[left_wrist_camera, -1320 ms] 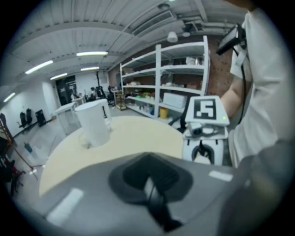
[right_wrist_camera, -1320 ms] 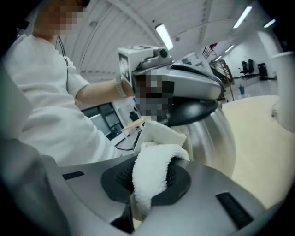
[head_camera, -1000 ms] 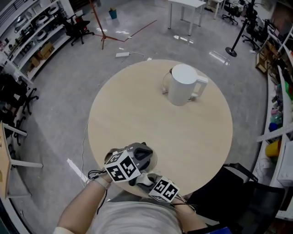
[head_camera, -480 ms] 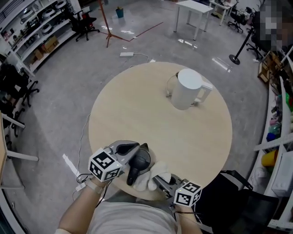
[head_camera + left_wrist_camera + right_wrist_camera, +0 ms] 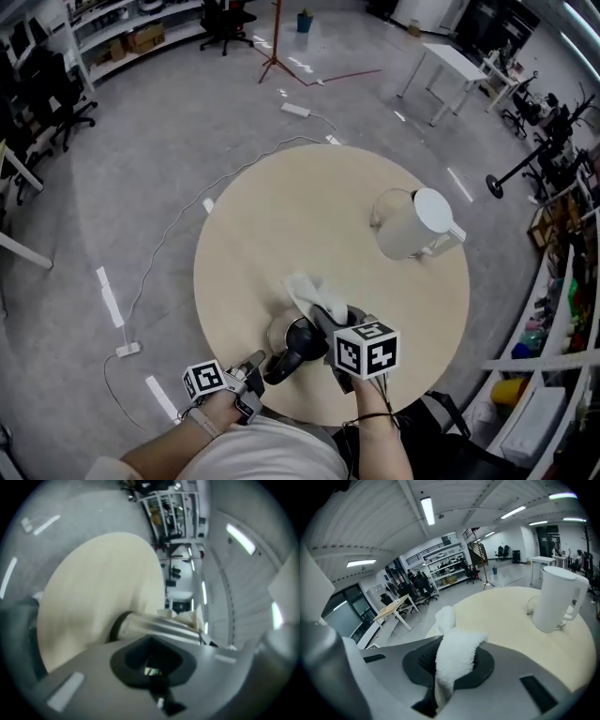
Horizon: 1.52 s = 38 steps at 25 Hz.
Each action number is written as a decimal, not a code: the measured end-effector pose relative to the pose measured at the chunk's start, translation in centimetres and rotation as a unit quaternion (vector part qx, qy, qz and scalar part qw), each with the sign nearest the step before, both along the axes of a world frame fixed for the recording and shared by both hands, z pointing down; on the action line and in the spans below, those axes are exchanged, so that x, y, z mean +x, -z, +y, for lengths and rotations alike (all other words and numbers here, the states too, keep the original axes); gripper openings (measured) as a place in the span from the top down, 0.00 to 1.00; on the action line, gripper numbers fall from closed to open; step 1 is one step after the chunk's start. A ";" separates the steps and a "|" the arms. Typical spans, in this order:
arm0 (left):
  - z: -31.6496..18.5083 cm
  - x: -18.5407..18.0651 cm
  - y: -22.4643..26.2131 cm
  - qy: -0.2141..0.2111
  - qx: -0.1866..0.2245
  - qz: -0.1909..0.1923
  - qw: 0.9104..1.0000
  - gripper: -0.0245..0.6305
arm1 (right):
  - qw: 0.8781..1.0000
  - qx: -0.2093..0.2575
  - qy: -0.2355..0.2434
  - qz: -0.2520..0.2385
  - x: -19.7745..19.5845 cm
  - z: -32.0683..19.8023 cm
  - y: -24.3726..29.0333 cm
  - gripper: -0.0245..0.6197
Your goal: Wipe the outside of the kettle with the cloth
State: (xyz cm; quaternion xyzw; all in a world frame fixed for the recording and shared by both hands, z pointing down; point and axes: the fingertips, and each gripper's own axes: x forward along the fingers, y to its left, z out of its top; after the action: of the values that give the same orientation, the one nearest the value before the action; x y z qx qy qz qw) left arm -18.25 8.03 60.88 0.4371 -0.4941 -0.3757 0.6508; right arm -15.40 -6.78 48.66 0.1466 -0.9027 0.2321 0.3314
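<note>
Right tool (image 5: pixel 330 330) is clamped on the white cloth (image 5: pixel 314 295), which bunches between its jaws and flops forward over them. It sits low over the near edge of the round surface (image 5: pixel 272 216). Left tool (image 5: pixel 251 367) hangs just beside it at the rim, jaws together on nothing. The white kettle (image 5: pixel 412 225) stands upright well apart, on the far right of the surface, handle turned outward. Judging by this, the step in hand is carrying the cloth across. It would go best with the loose fold pressed flat against the kettle's wall, while the left tool steadies the handle so the kettle does not slide.
</note>
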 end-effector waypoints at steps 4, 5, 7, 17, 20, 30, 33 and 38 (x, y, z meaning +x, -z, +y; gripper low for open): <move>0.2 1.4 -0.3 0.017 -0.018 0.049 0.998 0.97 | 0.990 0.099 0.086 0.060 -1.3 4.5 1.7 0.89; 0.5 1.2 -0.5 0.019 -0.022 0.058 0.998 0.97 | 0.983 0.127 0.105 0.083 -1.8 5.8 1.6 0.89; 1.0 1.4 -0.8 0.021 -0.022 0.079 0.996 0.97 | 0.975 0.143 0.136 0.101 -2.4 8.3 1.5 0.89; -0.6 2.3 -0.2 0.003 0.047 0.145 0.988 0.98 | 0.978 -0.089 0.149 0.119 6.1 21.0 -7.1 0.89; -0.5 -1.7 0.3 -0.016 0.063 0.093 0.994 0.98 | 0.962 -0.061 0.099 0.246 12.6 20.2 -11.5 0.89; -15.8 2.6 18.6 -0.445 0.328 -0.515 0.656 0.98 | 0.991 -0.038 0.099 0.076 1.1 20.6 -6.1 0.89; -17.2 9.5 16.9 -0.565 0.344 -0.559 0.499 0.97 | 0.994 -0.006 0.024 0.108 5.4 17.9 -7.3 0.89; -16.3 12.1 11.3 -0.653 0.288 -0.568 0.410 0.97 | 0.981 -0.033 -0.185 0.057 12.4 12.1 -9.0 0.89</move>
State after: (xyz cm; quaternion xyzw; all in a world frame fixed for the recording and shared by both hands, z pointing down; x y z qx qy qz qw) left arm -6.18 -8.29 49.56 0.9027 -0.1782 0.3771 0.1059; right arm -3.05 5.31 57.69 0.3129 -0.8314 0.3100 0.3386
